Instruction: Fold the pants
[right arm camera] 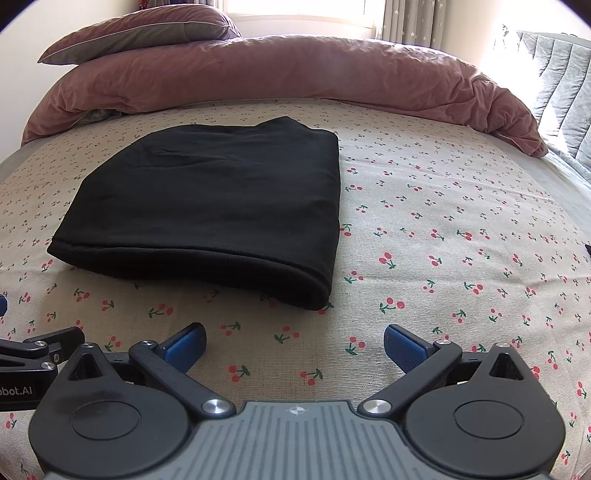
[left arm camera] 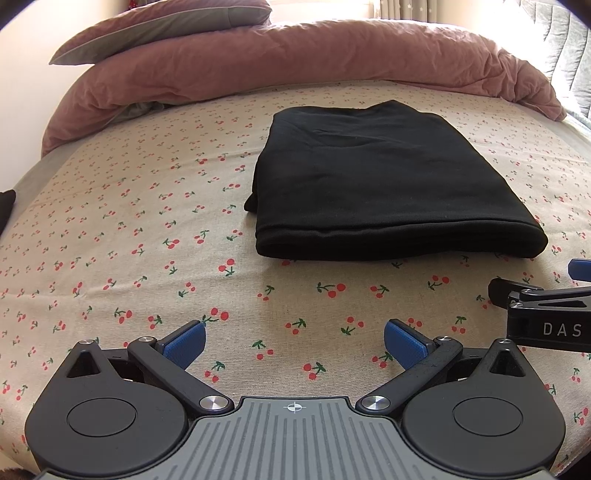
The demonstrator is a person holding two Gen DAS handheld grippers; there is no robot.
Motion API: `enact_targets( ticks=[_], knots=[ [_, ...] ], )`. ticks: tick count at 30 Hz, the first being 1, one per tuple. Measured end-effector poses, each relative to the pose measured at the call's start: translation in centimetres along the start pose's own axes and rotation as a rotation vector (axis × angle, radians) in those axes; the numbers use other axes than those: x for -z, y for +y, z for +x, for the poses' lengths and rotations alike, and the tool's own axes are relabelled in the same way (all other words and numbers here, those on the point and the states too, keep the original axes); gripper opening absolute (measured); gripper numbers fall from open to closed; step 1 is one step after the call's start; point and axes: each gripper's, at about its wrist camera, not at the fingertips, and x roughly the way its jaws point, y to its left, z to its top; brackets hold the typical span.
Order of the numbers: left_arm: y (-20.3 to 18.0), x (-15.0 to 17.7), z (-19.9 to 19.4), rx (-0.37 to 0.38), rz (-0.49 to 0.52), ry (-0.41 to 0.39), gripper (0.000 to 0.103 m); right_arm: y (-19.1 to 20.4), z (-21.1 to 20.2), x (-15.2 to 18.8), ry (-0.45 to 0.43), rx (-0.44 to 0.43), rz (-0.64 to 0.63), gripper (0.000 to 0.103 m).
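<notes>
A bed point(left arm camera: 110, 258) under a beige cherry-print sheet, rumpled pink duvet point(left arm camera: 295, 55) and a pillow point(left arm camera: 166, 26) at the back by a bright window. Centre stage, the pants point(left arm camera: 376, 184), soft black fabric folded into a thick rectangle, flat on the sheet. Left gripper point(left arm camera: 294, 341) and right gripper point(right arm camera: 294, 341) both spread wide, empty, hovering near the pants' front edge.

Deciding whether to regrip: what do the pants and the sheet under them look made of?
Pants: soft matte black knit, likely cotton jersey; it drapes in rounded folds without shine. Sheet: beige woven cloth, probably cotton or linen blend, with visible weave and printed cherries.
</notes>
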Motion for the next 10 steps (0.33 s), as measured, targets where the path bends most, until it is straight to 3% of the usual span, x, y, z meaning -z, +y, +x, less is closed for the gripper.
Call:
enact_targets(
  ticks=[10],
  knots=[
    [-0.05, 0.11, -0.03, 0.000, -0.002, 0.004, 0.103, 0.01, -0.01, -0.01, 0.000, -0.001, 0.000, 0.102]
  ],
)
